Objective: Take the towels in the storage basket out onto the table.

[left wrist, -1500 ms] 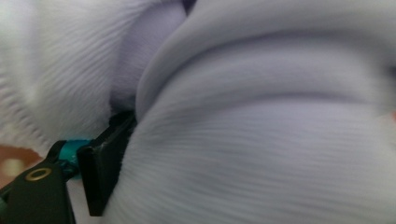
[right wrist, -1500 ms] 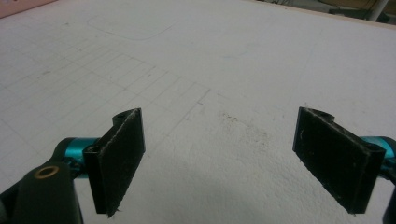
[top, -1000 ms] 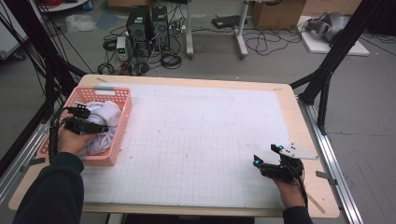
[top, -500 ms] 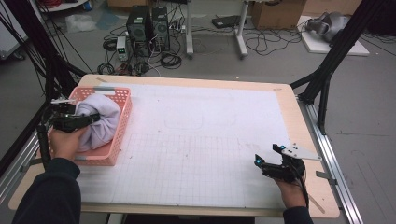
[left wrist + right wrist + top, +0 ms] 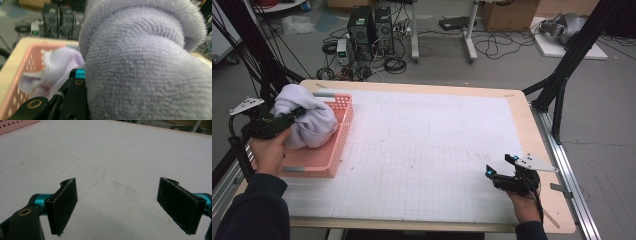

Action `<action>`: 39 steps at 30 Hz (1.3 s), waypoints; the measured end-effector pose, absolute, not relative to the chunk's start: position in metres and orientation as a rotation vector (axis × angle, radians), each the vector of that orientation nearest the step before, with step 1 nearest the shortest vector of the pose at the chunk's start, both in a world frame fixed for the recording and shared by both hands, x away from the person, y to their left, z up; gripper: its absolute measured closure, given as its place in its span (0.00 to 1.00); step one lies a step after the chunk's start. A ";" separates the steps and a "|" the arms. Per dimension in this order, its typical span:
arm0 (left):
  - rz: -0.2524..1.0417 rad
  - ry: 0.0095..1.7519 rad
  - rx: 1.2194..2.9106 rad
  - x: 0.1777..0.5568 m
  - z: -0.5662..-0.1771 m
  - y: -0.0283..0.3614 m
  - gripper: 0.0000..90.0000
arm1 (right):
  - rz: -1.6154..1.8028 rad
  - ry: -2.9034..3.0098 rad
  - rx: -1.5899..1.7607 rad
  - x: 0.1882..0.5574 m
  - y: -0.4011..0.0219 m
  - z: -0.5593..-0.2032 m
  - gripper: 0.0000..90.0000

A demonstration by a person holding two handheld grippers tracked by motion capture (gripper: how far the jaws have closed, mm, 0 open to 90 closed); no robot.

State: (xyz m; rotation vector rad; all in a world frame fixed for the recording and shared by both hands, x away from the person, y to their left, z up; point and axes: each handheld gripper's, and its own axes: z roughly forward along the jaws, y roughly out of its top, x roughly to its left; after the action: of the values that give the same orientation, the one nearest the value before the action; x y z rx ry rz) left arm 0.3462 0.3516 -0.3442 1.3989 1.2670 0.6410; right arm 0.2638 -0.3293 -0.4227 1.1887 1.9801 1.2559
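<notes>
The left gripper [image 5: 287, 121] is clamped on a fluffy lavender terry towel [image 5: 307, 117] (its bulk bunched thick around the pads), raised over the pink perforated plastic basket [image 5: 339, 137] at the table's nine o'clock. The right gripper [image 5: 123, 205], at about four o'clock, gapes wide and holds nothing above the white gridded mat [image 5: 437, 150].

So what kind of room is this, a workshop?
Probably a lab set up for recording handling work: a gridded table inside a black frame, computer towers with tangled cables on the floor, and a hand-held gripper lifting a towel.
</notes>
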 end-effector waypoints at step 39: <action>0.449 1.659 1.822 0.414 -0.409 0.304 0.25 | 1.237 1.999 1.189 0.265 -0.329 -0.425 0.17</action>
State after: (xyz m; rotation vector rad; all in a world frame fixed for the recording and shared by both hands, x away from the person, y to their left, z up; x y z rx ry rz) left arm 0.4139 0.3045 -0.4092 1.8222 1.6588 0.4492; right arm 0.2646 -0.3290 -0.4250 1.1893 1.9987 1.2374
